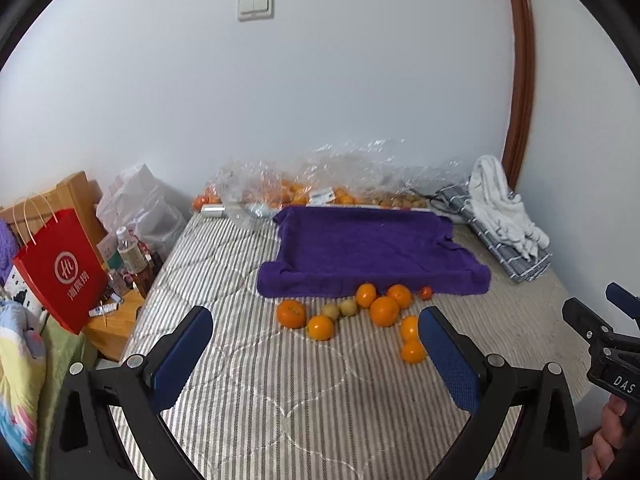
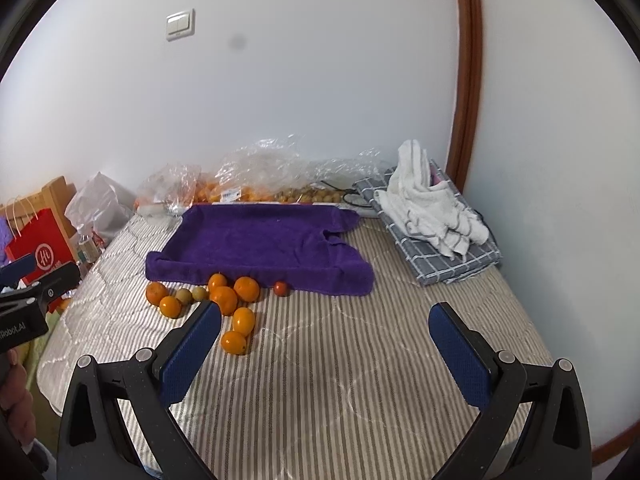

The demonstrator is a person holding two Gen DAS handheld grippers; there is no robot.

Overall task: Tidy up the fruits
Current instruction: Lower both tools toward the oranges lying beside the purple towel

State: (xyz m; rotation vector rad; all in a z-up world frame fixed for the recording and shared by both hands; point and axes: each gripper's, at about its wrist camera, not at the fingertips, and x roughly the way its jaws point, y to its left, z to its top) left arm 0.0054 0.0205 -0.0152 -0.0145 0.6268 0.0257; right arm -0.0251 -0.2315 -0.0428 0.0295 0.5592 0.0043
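Nearest the cameras, above a grey-and-white striped quilted mattress (image 2: pixel 320 380), two black hand-held grippers with blue textured pads hover side by side. The left gripper (image 1: pixel 316 344) has its jaws spread wide and holds nothing; the right gripper (image 2: pixel 325 340) is likewise wide open and empty. Just beyond their tips, a loose cluster of small round orange citrus fruits (image 2: pixel 225 299) lies on the mattress, some touching, with two dull green-brown round fruits (image 1: pixel 339 309) among them and one small red tomato-like fruit (image 2: pixel 281 288) a little apart to the right. These fruits look light, firm but bruisable, smooth-skinned and likely to roll; each probably wants a gentle pinch across its widest part, starting with the nearest orange. Directly behind the cluster lies a purple terry towel draped over a shallow tray (image 2: pixel 260 240), its hollow empty. Farther back, against the white wall, crumpled clear plastic bags (image 2: pixel 260 164) hold more fruit.
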